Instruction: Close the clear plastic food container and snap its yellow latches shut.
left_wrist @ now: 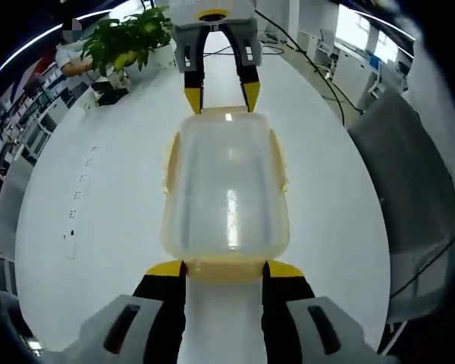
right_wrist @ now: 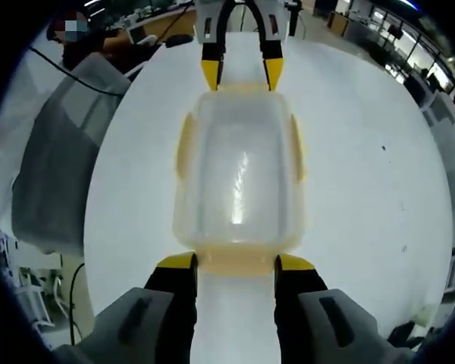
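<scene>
So the clear container (left_wrist: 226,189) is sitting lid-on in the middle of the white tabletop (left_wrist: 98,197). The left gripper (left_wrist: 224,271) is facing one short end, jaws spread wide and straddling that end's yellow latch (left_wrist: 226,267). The right gripper (right_wrist: 236,265) is doing the same at the opposite end, also spread, nothing clamped.

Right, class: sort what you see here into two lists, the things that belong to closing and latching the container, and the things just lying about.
Belongs to the job:
clear container, lid on
yellow latches along its sides and ends
left gripper, at one end latch
right gripper, at the opposite end latch

Just lying about:
white table
potted plant
grey chair
black cables
</scene>
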### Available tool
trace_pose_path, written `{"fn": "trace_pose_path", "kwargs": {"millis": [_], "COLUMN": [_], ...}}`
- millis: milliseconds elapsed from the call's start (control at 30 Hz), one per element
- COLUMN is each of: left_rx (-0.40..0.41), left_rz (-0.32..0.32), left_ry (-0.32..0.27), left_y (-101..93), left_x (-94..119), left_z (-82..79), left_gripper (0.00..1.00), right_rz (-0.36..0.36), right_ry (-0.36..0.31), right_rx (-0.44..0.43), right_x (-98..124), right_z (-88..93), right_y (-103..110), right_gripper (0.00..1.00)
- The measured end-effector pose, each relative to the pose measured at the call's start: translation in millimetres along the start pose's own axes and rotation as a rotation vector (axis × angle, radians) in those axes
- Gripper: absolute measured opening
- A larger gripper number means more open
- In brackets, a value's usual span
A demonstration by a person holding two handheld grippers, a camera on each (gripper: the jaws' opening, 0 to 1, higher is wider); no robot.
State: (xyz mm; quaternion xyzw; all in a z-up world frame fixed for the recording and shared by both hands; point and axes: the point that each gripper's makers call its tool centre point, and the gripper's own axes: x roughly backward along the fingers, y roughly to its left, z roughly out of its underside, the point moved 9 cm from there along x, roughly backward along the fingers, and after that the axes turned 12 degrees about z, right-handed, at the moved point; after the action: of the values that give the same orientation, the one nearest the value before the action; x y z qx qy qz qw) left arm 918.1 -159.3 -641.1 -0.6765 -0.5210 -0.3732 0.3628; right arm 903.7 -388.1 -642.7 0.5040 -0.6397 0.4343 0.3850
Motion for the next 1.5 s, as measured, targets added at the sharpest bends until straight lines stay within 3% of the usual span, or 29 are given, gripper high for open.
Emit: {"fn": "trace_pose_path", "kwargs": {"millis": [367, 633, 967, 1367, 1500], "left_rx": [-0.044, -0.034, 0.0, 0.092, 0.135], "left_rz": [-0.013, -0.015, -0.042, -0.1, -0.11], "left_ry": [0.029, 0.033, 0.014, -0.018, -0.023], "left_y": [-1.1, -0.1, -3.9, -14.0, -17.7], "left_x": [-3.3, 0.3, 16.7, 28.3, 27.0], "left_z": [1.8, 3.7, 0.8, -4.9, -5.3], "left_gripper": [0.34, 0.37, 0.36, 0.34, 0.35], "right_rz": [-0.001, -0.001, 0.017, 0.08, 0.111], "right_ry": [0.013, 0.034, 0.014, -0.039, -0.089], "right_rx": [0.015, -0.007, -0.037, -0.16, -0.272], "right_x": [-1.7, -1.3, 13.7, 25.5, 26.0], "right_z": [4.1, 9.5, 2.1, -3.6, -2.7], "right_y": [3.7, 3.8, 3.2, 4.2, 3.9], "right_gripper": [0.37, 0.37, 0.36, 0.29, 0.28]}}
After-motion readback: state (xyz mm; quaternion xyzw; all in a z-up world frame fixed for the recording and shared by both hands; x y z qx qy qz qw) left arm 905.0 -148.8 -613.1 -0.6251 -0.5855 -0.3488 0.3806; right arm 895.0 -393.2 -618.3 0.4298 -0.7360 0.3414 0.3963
